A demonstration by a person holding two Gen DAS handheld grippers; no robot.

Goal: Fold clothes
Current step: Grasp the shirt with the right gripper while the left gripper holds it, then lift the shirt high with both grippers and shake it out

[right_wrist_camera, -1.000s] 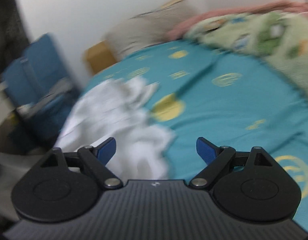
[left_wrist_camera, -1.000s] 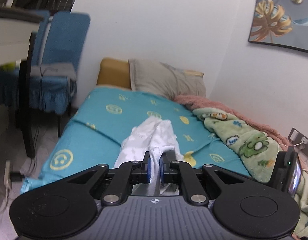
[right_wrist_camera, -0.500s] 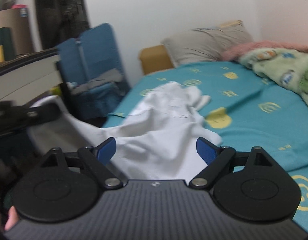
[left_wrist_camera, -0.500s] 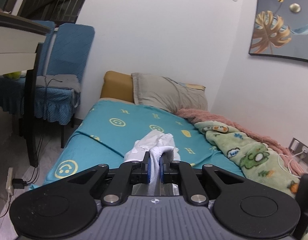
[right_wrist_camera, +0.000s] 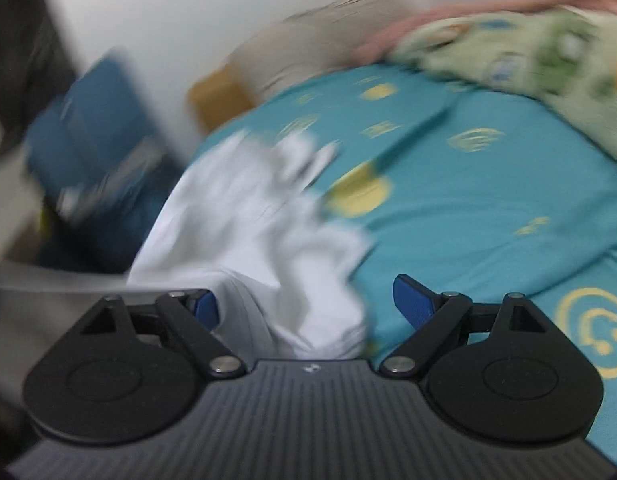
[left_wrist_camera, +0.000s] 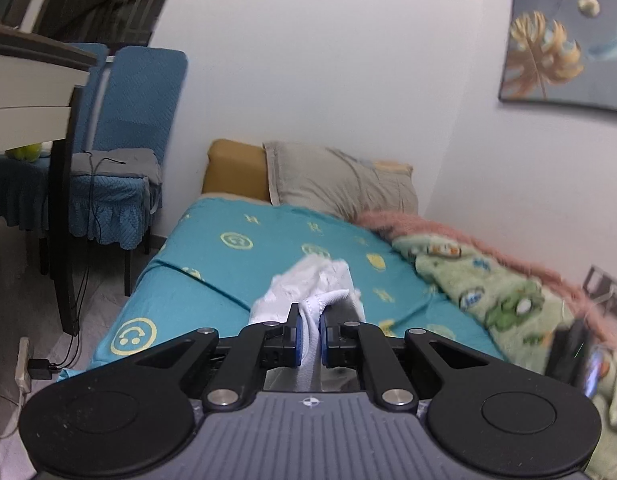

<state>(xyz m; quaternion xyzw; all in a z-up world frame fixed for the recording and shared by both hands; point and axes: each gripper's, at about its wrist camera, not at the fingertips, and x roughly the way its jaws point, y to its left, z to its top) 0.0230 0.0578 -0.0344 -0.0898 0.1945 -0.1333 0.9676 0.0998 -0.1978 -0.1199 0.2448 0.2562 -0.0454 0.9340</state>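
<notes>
While the left gripper is clamped on a hem of the white garment trailing up-frame onto the bed, the right gripper gapes wide, cloth bunched lower-centre between its jaws.

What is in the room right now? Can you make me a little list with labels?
place: bed with a teal sheet
clothing: white garment, crumpled on the sheet
left gripper: shut on an edge of the garment
right gripper: open, cloth between its fingers, not pinched
pillow: grey, at the head of the bed
blanket: green with cartoon prints, along the wall side
beside the bed: blue chair
</notes>
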